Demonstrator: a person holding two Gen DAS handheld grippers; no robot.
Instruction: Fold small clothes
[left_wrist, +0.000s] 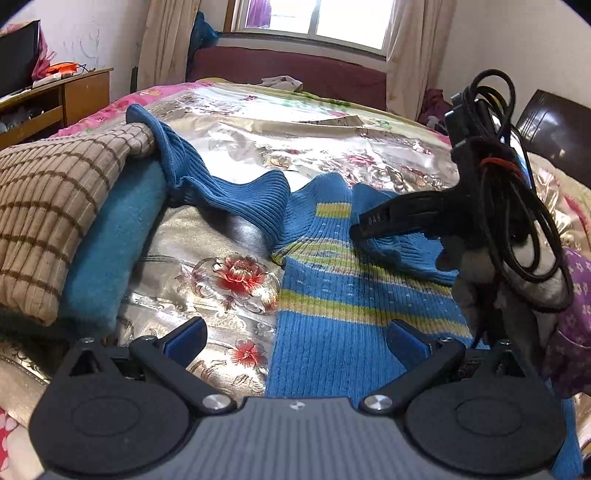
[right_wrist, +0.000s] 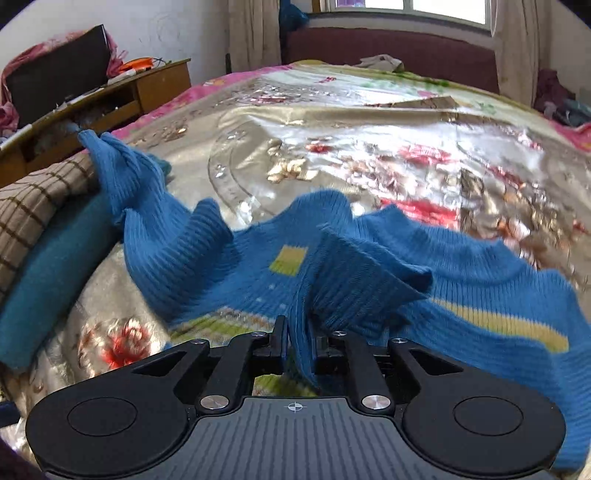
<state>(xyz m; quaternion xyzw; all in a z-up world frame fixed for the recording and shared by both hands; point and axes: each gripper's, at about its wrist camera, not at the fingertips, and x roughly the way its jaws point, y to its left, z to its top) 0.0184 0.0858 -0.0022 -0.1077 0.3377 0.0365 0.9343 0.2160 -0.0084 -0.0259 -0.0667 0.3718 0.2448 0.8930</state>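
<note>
Here, at the far left of the room, a wooden cabinet (left_wrist: 74, 92) stands against the wall with a dark screen (left_wrist: 16, 55) on top of it. On the left edge of the bed lies a brown checked cushion (left_wrist: 48, 218), with a teal towel (left_wrist: 110, 243) just beside it on its right. A shiny floral bedspread (left_wrist: 229, 273) covers the bed, and the blue knitted sweater (left_wrist: 332, 332) with yellow-green stripes lies spread over it. One blue sleeve (left_wrist: 177, 158) trails off to the far left, its cuff resting on the cushion.

The left tongs (left_wrist: 295, 341) hover low over the sweater's near left edge, their blue-padded fingers (left_wrist: 188, 334) standing wide apart and released, with nothing between them; the left one is over the bedspread, the right one over the knit.

To the right, in the left wrist view, the right tongs (left_wrist: 356, 230) reach in from the right with their tips down at a bunched fold of the sweater near the collar. A coiled black cable (left_wrist: 517, 206) hangs from that tool, held by a gloved hand (left_wrist: 487, 295) with a purple floral sleeve (left_wrist: 576, 325) behind it. In the right wrist view the right tongs (right_wrist: 299, 343) are nearly closed, clenched on a raised ridge of blue knit (right_wrist: 301, 350) that runs between the fingers.

Far across the bed, a dark red headboard (left_wrist: 295, 70) sits under a bright window (left_wrist: 314, 18) framed by beige curtains (left_wrist: 166, 40).
</note>
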